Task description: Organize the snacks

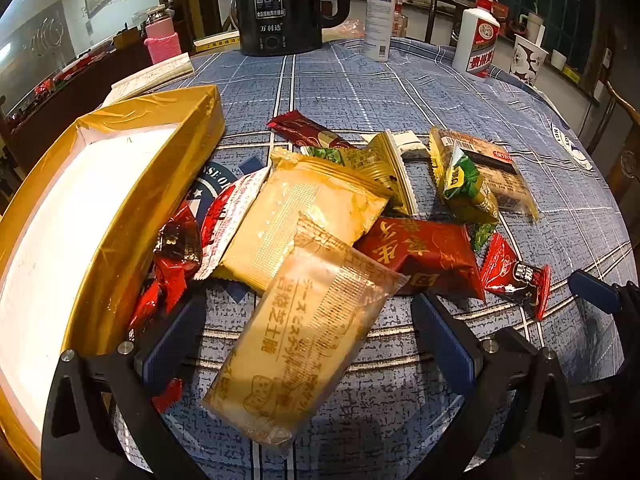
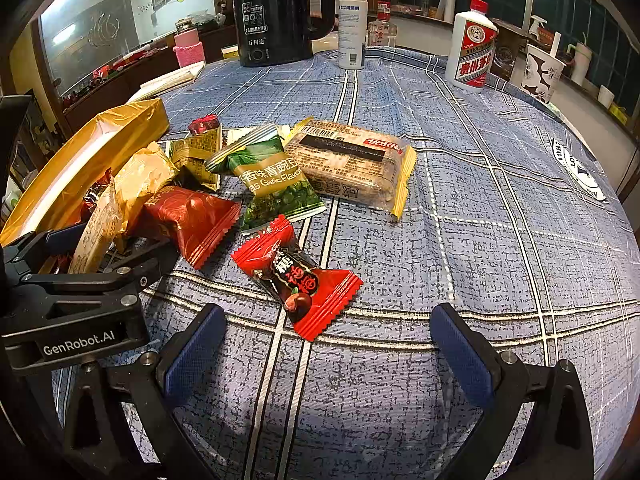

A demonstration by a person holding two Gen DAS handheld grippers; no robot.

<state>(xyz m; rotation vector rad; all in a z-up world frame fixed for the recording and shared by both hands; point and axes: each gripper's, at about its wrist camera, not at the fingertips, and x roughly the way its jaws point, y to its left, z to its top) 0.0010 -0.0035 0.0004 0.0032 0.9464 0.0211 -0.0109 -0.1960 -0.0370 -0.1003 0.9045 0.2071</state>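
Left tool (image 1: pixel 308 344) sits spread wide around a pale cracker packet (image 1: pixel 296 344) on the table (image 1: pixel 400 92); right tool (image 2: pixel 324 352) gapes too, gripping nothing, a red candy (image 2: pixel 298 276) just ahead. Beyond, snack packets heap beside the gold box (image 1: pixel 160 184); a kettle (image 1: pixel 280 4) stands farthest.

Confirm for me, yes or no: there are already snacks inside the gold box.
No. In the left wrist view the gold box shows only its bare white floor, and the snack packets all lie outside it on the tablecloth.

Warm indoor light, wrapper glare, fisheye-bent dark corners.
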